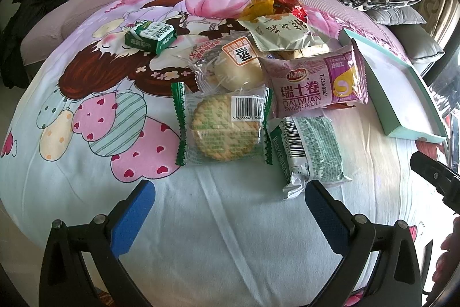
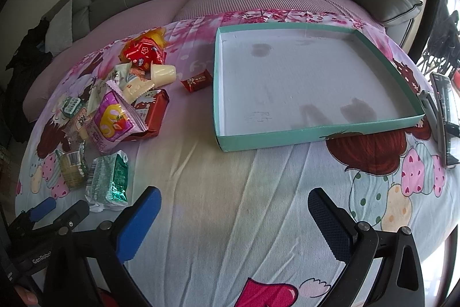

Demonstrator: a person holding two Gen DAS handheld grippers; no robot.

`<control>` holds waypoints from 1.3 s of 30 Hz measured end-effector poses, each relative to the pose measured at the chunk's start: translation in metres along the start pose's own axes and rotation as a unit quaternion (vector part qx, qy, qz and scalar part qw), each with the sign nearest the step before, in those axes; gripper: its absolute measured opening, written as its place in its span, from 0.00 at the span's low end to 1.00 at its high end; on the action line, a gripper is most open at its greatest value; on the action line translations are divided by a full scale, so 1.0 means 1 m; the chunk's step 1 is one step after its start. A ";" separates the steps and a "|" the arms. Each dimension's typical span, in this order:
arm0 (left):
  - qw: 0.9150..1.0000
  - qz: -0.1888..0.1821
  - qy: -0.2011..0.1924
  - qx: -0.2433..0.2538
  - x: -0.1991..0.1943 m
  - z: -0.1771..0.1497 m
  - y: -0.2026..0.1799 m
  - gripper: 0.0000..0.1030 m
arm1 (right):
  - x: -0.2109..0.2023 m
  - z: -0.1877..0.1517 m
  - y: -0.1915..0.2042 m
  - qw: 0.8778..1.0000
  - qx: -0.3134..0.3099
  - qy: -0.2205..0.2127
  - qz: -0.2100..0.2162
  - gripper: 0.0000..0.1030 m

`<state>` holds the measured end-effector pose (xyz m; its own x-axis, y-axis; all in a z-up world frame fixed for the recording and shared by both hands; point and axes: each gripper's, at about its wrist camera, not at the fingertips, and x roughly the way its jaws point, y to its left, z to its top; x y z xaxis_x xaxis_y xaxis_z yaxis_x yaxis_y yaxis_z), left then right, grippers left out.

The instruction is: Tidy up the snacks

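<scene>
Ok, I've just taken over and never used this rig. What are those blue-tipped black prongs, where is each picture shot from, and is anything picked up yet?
They are handheld grippers, one in each of a person's hands, each with a fisheye camera looking along its two fingers. One picture looks past the left gripper at a heap of wrapped snacks: a round cracker pack, a purple Swiss roll pack, a green wafer pack and a small green carton. The other looks past the right gripper at a shallow teal box, with nothing in it. Everything lies on a cartoon-print bedsheet. Both grippers are open and hold nothing.
</scene>
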<state>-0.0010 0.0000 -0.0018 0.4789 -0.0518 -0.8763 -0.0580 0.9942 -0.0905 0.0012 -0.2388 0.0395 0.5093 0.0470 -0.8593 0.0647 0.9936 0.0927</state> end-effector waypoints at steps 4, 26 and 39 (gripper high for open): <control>1.000 0.000 -0.001 0.001 0.000 0.000 0.000 1.00 | -0.001 0.000 0.001 1.000 -0.001 0.000 0.000 1.00; 1.000 -0.008 -0.024 0.001 -0.010 0.012 0.015 1.00 | 0.001 0.004 0.015 1.000 -0.014 -0.011 0.006 1.00; 1.000 -0.022 -0.008 -0.019 0.008 0.043 0.024 0.98 | 0.029 -0.004 0.092 0.993 -0.098 0.014 0.061 1.00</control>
<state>0.0392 0.0279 0.0096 0.4953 -0.0934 -0.8637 -0.0695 0.9868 -0.1466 0.0189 -0.1461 0.0212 0.4793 0.1682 -0.8614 -0.1655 0.9812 0.0995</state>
